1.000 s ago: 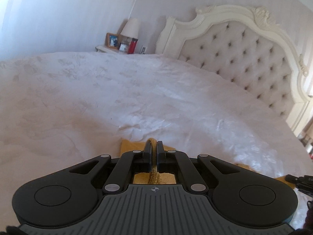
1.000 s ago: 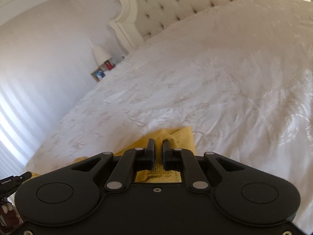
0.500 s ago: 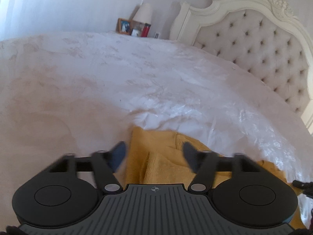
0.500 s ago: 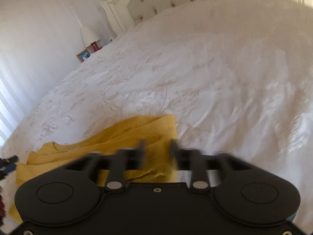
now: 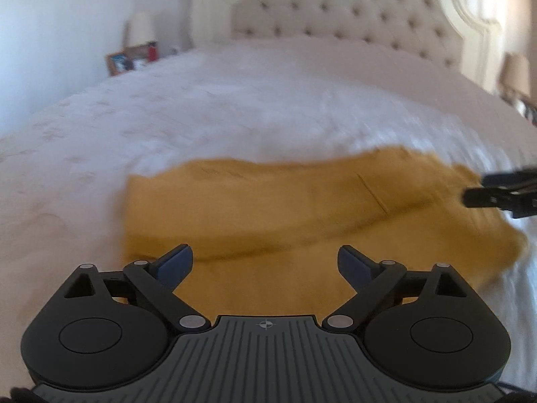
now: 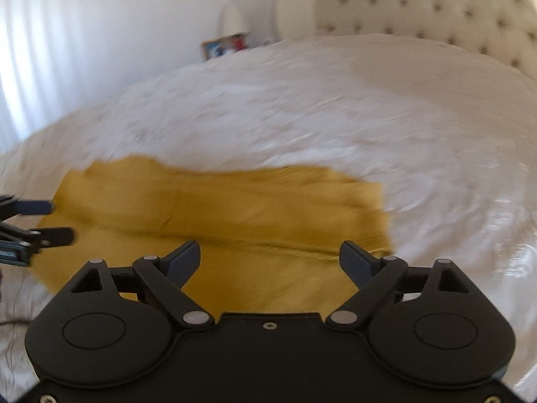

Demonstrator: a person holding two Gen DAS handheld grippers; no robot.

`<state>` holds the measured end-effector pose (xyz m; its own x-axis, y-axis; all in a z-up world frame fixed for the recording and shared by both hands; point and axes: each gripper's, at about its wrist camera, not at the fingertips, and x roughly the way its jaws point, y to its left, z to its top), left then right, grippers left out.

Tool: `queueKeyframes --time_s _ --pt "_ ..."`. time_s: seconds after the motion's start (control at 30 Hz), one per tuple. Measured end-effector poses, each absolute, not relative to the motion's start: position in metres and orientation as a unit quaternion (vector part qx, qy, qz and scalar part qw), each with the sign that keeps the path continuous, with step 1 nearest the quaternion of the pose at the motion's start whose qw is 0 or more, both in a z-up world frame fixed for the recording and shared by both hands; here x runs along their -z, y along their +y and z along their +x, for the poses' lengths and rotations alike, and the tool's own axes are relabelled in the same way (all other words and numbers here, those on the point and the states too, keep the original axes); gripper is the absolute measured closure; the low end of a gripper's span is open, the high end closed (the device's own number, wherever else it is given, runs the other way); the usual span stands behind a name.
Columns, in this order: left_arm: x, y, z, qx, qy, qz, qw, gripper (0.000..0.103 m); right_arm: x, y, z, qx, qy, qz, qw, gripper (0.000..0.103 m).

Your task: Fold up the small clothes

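A mustard-yellow garment (image 5: 285,208) lies spread flat on the white bedspread (image 5: 235,100), well short of the tufted headboard (image 5: 352,10); the left gripper (image 5: 265,262) hangs above its near edge, jaws wide apart after just opening, gripping nothing; the right gripper (image 6: 270,257) likewise, its jaws just opened and free of the cloth.

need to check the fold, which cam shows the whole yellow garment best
The right wrist view: the yellow garment lies nearly whole on the white bedspread, its right end and far edge visible. The left wrist view shows it too, but the right gripper covers part of its right end. Both are blurred.
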<state>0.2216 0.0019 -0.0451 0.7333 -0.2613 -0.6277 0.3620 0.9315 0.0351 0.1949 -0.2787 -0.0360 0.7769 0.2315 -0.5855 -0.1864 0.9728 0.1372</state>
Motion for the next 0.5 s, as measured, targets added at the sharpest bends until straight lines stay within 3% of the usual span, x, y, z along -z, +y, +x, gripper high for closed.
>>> queueKeyframes --time_s 0.5 --pt "0.063 0.000 0.305 0.134 0.386 0.058 0.911 0.007 0.058 -0.265 0.268 -0.094 0.378 0.014 0.921 0.012"
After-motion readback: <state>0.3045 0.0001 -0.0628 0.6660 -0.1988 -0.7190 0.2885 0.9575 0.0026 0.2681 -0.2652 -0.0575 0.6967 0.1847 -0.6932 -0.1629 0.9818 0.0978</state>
